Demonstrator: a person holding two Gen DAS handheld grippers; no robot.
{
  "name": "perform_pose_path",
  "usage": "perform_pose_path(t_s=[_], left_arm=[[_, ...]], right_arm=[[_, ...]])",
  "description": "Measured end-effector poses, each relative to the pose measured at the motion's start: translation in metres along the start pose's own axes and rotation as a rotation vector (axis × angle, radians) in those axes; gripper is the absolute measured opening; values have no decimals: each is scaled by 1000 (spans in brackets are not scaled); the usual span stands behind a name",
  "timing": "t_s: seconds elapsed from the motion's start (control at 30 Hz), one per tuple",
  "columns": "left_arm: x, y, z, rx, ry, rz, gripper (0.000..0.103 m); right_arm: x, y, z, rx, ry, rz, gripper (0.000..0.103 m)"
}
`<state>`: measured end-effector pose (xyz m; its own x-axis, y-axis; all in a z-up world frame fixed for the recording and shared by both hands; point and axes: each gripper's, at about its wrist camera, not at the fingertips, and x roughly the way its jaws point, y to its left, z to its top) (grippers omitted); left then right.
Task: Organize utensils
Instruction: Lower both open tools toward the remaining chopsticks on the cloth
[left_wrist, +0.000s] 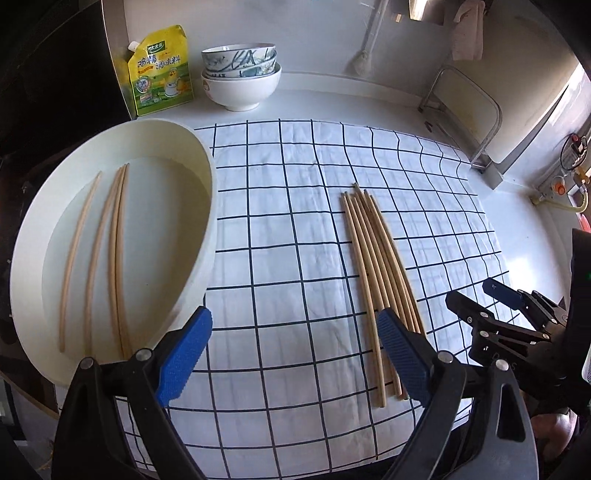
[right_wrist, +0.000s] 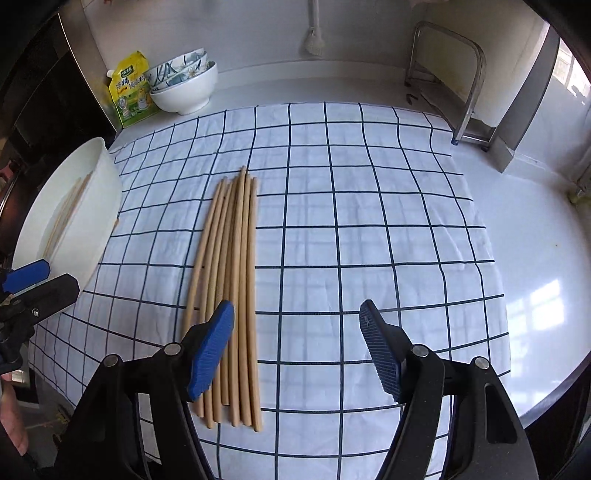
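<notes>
The left gripper (left_wrist: 295, 345) has two black plastic arms, each ending in a blue pad (left_wrist: 183, 356) with a fine ribbed texture. Round silver screws (left_wrist: 143, 354) sit at the arm joints near the bottom of the frame. The right gripper (right_wrist: 297, 349) is built the same: black arms, blue ridged pads (right_wrist: 211, 356), silver screws (right_wrist: 171, 349). At the lower left edge of the right wrist view, a strip of bare skin (right_wrist: 13, 424) shows.

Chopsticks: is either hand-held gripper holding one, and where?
No. The left hand-held gripper and right hand-held gripper are open and empty; the chopsticks lie on the cloth.
</notes>
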<state>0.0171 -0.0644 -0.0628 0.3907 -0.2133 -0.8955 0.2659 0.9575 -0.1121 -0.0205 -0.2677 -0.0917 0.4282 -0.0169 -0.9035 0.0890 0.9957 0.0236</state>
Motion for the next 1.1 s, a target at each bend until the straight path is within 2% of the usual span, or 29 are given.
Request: perform_pose_path(t_s=[0.33, 0.8, 1.1], left_arm=[[24, -14, -13, -2, 58, 35, 89], [40, -18, -19, -15, 96, 59, 89], [50, -28, -15, 2, 96, 46, 89]], right_arm=[[30, -1, -6, -21, 44, 29, 67], [42, 6, -4, -71, 47, 20, 67], [42, -19, -2, -45, 35, 4, 68]])
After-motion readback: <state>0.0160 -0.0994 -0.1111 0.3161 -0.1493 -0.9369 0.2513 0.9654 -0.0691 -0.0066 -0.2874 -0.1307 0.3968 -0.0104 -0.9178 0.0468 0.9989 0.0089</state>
